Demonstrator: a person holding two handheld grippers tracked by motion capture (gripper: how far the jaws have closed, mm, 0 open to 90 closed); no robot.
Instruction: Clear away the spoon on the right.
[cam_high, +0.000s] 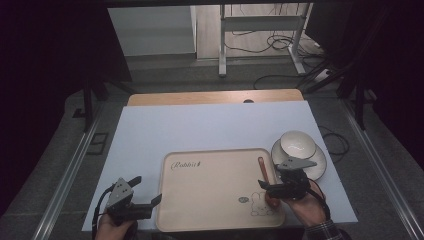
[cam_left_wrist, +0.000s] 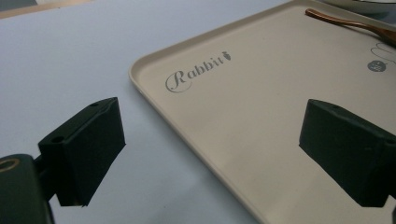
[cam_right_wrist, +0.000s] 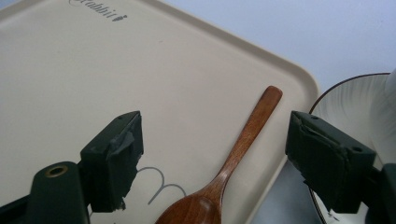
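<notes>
Left gripper (cam_high: 134, 196): hovers at the tray's left edge, jaws spread wide with nothing between them; in the left gripper view one jaw is over the white table cover, the other over the tray.
Tray (cam_high: 210, 210): cream, rounded corners, lying flat at the near middle of the table; its bed is bare apart from the spoon.
Writing: "Rabbit" in grey script with a small carrot mark (cam_left_wrist: 198, 71) at the tray's far left corner; a line-drawn rabbit (cam_high: 262, 204) and a small dark round badge, too small to read, near the right front.
Spoon (cam_right_wrist: 233, 158): brown wood, lying on the tray along its right side, handle pointing away from the person.
Right gripper (cam_high: 276, 186): poised over the spoon, jaws apart and straddling the neck without touching it.
Bowl and plate (cam_high: 300, 150): white bowl on a dark-rimmed plate, just beside the tray's far right corner.
Step, as judged: lining up a grasp on the spoon.
Next move calls for: lowering until the jaws flank the thin handle, then closing squarely, since it lies flat and low.
</notes>
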